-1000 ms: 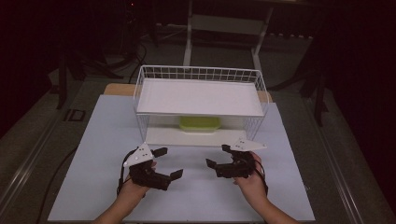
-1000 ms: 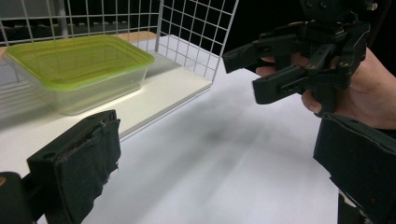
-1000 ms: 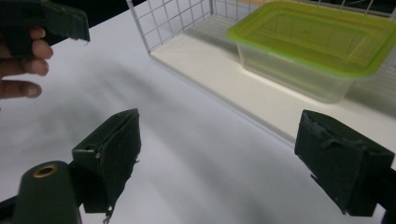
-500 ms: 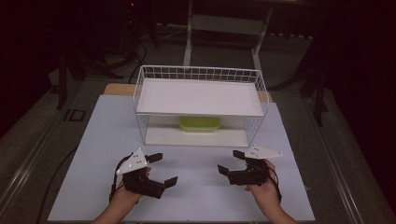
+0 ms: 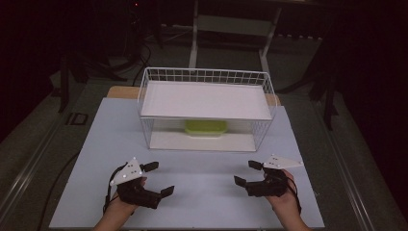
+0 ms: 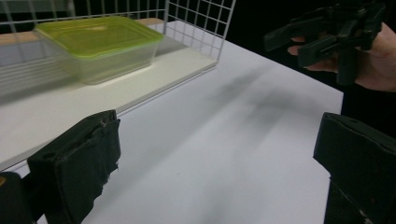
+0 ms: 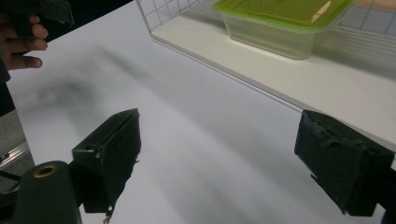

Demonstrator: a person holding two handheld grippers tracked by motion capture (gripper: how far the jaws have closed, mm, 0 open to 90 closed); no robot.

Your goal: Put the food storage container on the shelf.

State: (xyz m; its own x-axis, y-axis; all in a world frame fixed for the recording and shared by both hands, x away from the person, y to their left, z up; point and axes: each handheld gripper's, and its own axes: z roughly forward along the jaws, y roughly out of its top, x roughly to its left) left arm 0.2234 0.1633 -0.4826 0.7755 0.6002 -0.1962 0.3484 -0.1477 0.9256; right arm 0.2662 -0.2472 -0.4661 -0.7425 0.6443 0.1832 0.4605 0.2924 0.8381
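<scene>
Two empty claws wide open on the bench.
The green-lidded box [image 5: 206, 128] sits half hidden under the rack [image 5: 206, 98] shelf.

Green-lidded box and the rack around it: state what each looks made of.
Box: looks like clear plastic, since the shelf shows through its walls; the lime lid is translucent and smooth. Rack: thin white-coated wire in a grid, likely metal. Its shelves are flat matte white boards, material unclear.

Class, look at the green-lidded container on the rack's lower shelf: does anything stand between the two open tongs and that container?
Nothing visible does. The container sits on the lower shelf of the wire rack, whose front side is open toward the person. Only bare white table lies between it and the left tongs and right tongs. The upper shelf covers it from above only.
</scene>
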